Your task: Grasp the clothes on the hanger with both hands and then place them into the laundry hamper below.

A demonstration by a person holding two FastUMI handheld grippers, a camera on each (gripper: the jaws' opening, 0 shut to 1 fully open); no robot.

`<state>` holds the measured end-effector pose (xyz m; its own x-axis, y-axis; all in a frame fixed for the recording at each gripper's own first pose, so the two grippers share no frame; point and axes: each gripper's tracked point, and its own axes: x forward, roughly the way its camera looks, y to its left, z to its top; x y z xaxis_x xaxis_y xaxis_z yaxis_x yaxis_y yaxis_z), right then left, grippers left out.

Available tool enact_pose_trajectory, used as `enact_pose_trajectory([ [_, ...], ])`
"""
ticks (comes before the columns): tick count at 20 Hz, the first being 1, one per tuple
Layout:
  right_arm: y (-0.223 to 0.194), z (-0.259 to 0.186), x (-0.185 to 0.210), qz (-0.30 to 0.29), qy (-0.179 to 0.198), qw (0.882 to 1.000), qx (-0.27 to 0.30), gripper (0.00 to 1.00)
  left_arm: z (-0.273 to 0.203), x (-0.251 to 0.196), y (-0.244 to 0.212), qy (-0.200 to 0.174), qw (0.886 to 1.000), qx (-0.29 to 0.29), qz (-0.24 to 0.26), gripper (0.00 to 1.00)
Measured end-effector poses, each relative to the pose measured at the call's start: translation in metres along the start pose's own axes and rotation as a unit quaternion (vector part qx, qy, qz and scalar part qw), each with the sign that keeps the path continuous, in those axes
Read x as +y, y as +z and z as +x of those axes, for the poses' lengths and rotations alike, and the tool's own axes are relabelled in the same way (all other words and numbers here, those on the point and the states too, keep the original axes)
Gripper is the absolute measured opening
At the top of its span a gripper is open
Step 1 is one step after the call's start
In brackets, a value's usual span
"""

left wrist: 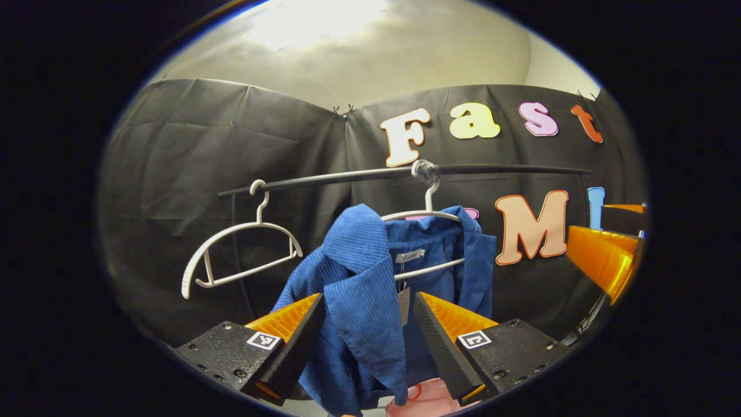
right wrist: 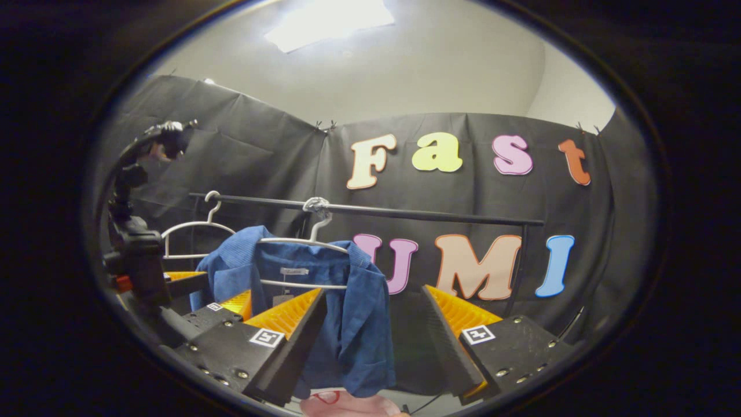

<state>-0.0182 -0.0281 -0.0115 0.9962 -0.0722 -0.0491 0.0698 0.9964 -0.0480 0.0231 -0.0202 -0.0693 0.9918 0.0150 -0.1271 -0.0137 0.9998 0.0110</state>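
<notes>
In the left gripper view, the left gripper stood wide, its fingers flanking the near left front of the blue shirt, which hung from a white hanger on the rail, dropping vertically.

In the right gripper view, the right gripper also gaped, the shirt's right edge hanging between its fingers, slightly beyond. A pink hamper rim lay below.

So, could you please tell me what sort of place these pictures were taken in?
Probably a staged booth set up as a laundry corner: black cloth walls, a clothes rail with a blue shirt on a white hanger, and a spare hanger alongside.
</notes>
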Motion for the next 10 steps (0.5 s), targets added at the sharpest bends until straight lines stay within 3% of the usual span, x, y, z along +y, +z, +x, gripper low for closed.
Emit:
enact_pose_trajectory([
  [10,-0.012,0.017,0.000,-0.012,0.009,1.000,0.018,0.96,0.036,0.011,-0.035,0.052,0.998,0.036,-0.012,0.94],
])
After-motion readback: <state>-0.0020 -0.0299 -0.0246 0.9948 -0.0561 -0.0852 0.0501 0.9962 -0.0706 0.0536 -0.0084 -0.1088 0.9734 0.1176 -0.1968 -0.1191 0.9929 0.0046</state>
